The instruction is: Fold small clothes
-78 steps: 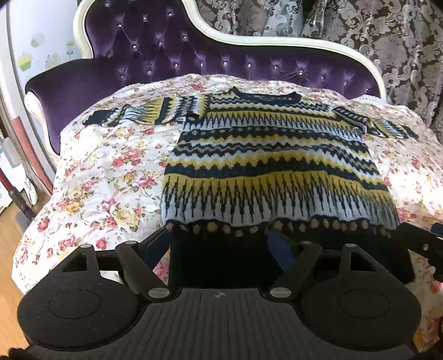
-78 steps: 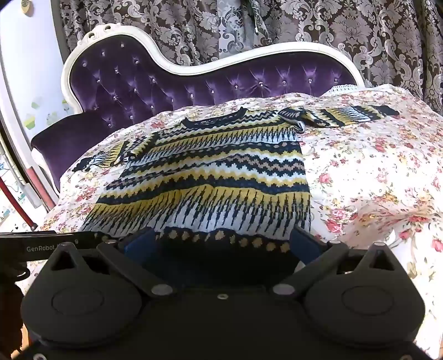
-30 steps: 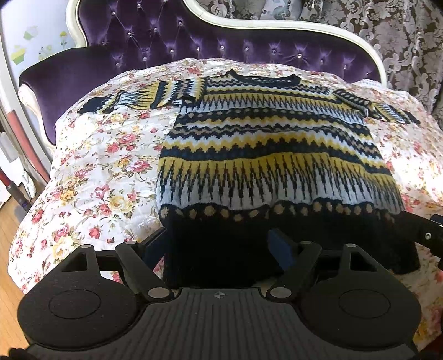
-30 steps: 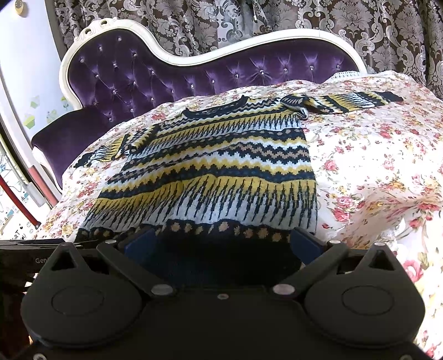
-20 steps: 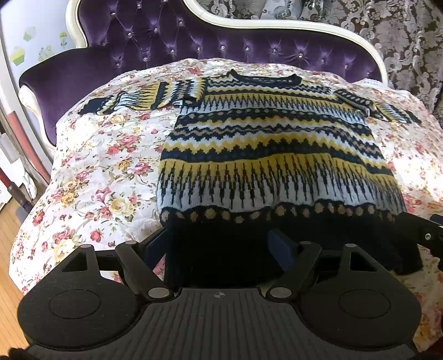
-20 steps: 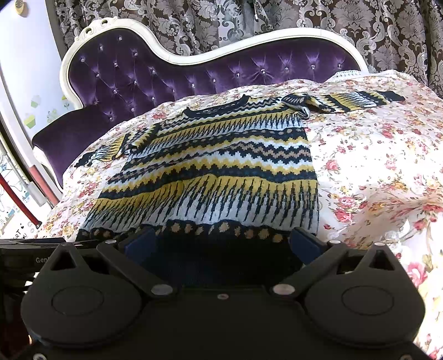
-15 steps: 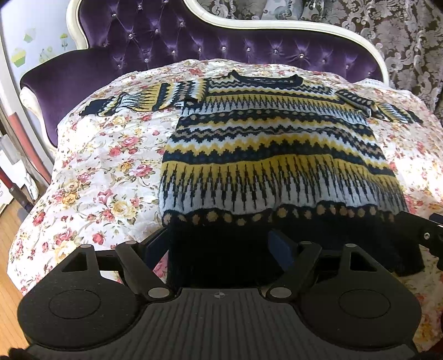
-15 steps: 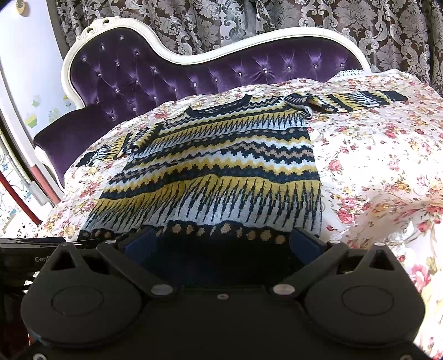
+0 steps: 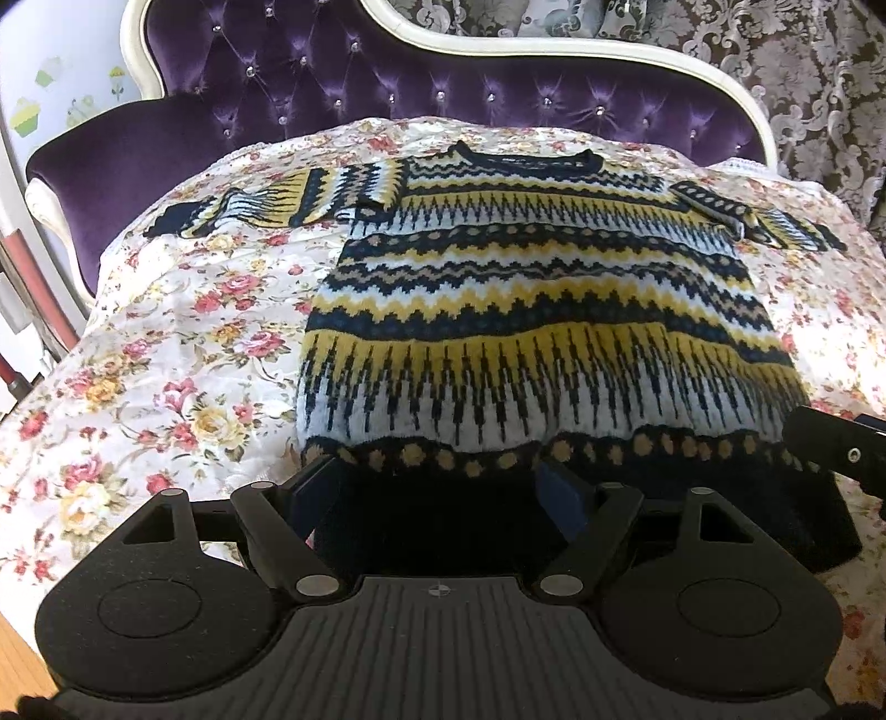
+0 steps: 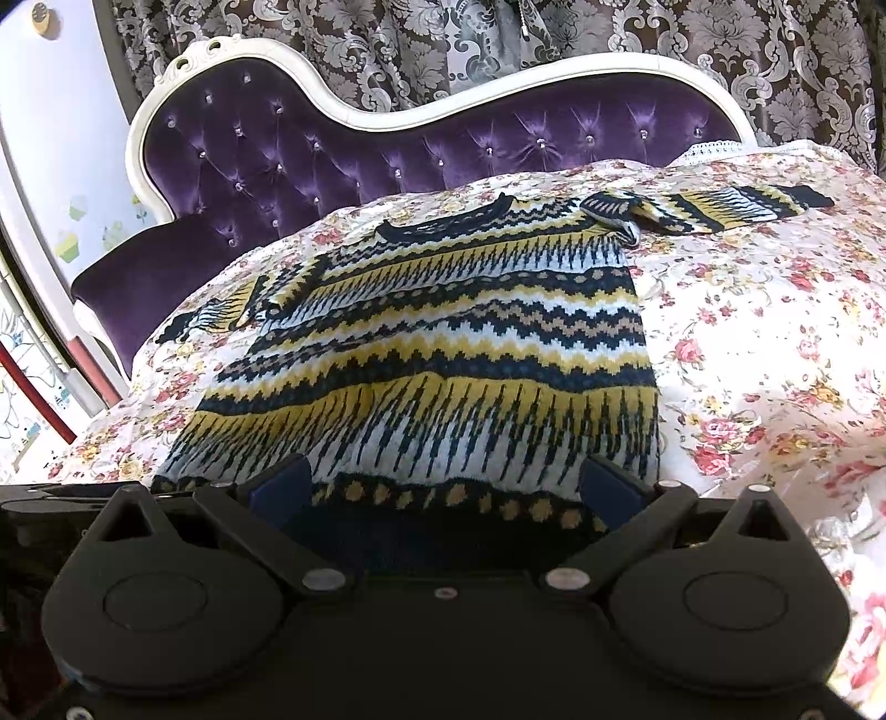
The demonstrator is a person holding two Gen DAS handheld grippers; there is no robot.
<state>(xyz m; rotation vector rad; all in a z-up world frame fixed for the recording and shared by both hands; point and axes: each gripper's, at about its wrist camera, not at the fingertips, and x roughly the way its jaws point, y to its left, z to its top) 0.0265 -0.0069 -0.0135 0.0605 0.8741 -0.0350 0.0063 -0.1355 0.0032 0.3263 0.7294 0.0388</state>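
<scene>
A navy, yellow and white patterned knit sweater lies face up on the floral cover, sleeves spread to both sides, neck toward the sofa back. It also shows in the right wrist view. My left gripper is open, its blue-padded fingers either side of the dark bottom hem near the left corner. My right gripper is open, its fingers astride the hem near the right corner. The hem bunches up slightly between the fingers. The right gripper's body shows at the left view's right edge.
The floral cover drapes a purple tufted sofa with a white frame. Patterned curtains hang behind. A white wall with cupcake stickers is at the left, with wooden floor below.
Both grippers have moved forward and lower toward the sweater's hem. The hem now wrinkles upward between the fingers. The jaws stay open.
</scene>
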